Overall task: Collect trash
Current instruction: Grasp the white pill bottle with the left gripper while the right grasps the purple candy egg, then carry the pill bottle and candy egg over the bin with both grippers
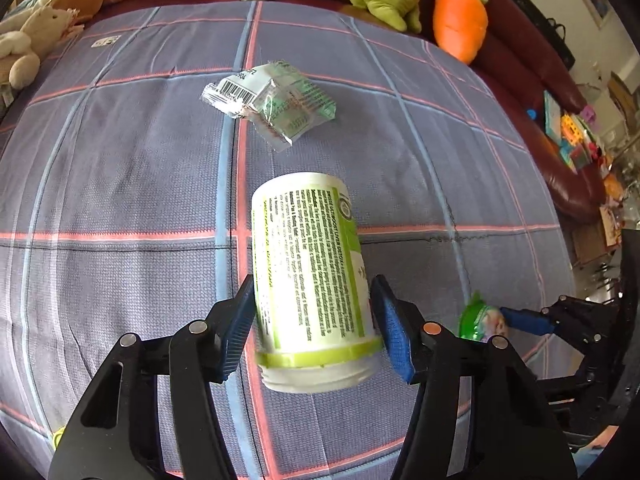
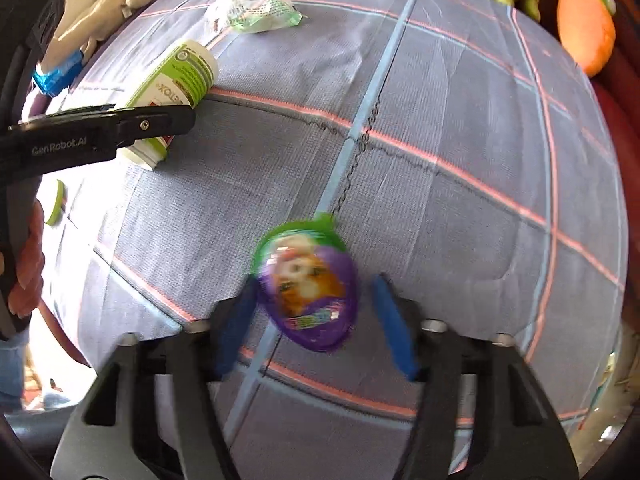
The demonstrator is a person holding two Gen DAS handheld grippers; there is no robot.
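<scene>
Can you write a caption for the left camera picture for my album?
Left hand-held gripper around a white and green bottle on the checked cloth, crumpled wrapper beyond.

Left claw (image 1: 314, 320): glossy black plastic linkage arms, round silver pivot pins, one coppery pin, ribbed blue rubber pads (image 1: 394, 334) on both fingers. Right claw (image 2: 314, 320): same black arms, silver pins, blue pads (image 2: 394, 328), blurred. "GenRobot.AI" in grey lettering plus a small screw on the left claw's black side.
</scene>
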